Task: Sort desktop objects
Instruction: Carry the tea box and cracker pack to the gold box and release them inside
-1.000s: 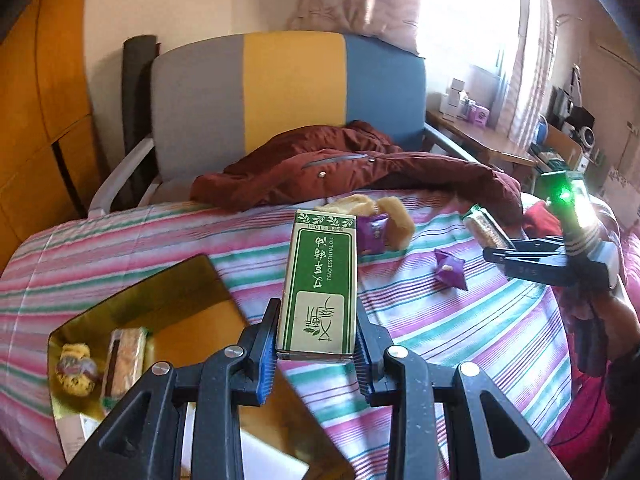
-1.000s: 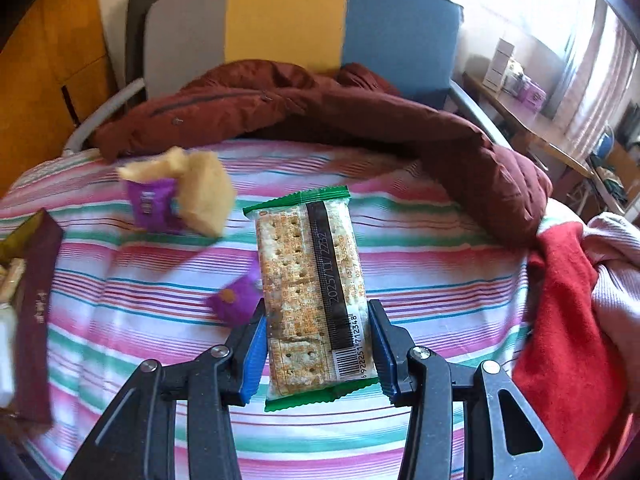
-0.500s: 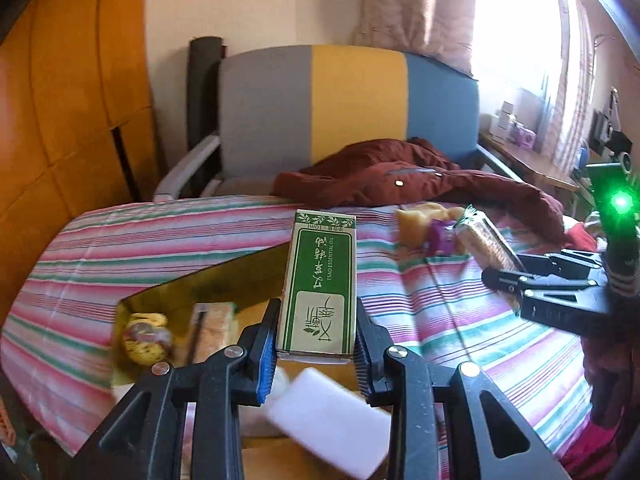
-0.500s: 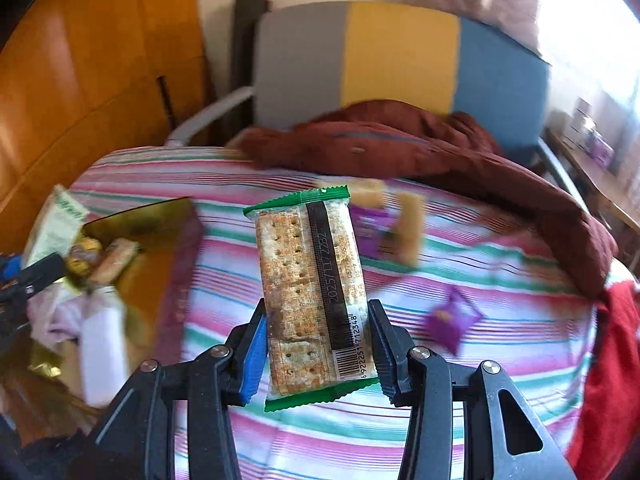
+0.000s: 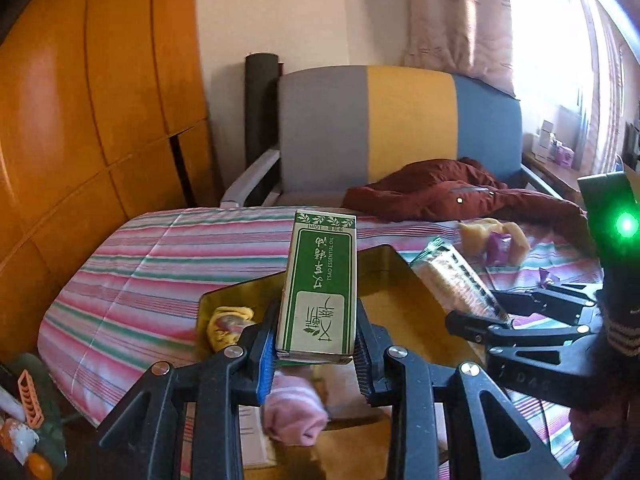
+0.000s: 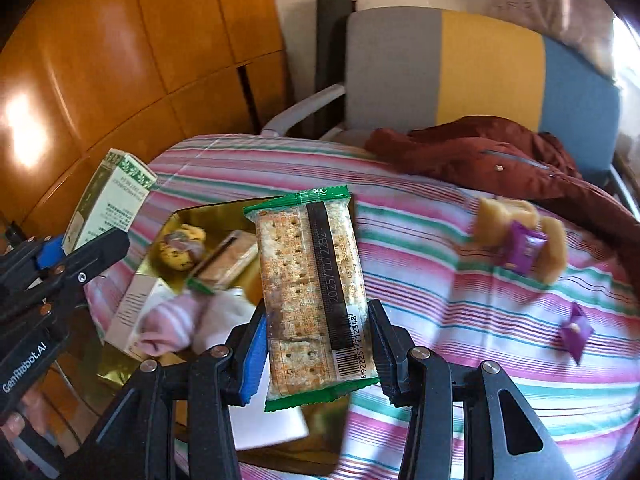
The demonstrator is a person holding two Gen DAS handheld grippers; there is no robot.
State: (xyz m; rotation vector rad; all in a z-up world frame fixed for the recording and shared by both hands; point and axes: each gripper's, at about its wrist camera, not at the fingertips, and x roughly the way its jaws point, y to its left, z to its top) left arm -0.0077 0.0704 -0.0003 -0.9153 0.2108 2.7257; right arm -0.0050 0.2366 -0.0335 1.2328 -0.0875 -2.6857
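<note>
Item pair over gold tray: left gripper fingers clenched on upright green box, right gripper grasping cracker packet lengthwise; tray lies at nine o'clock of packet, directly below box.

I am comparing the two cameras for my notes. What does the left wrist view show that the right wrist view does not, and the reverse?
Only the left wrist view shows the printed green front of the essential oil box, the right gripper's green light, and the clutter at the lower left.

Only the right wrist view shows the cracker pack's barcode and a wrapped biscuit pack in the tray.

Both show both grippers holding their items, the gold tray, pink sock, striped cover, chair and red jacket.
</note>
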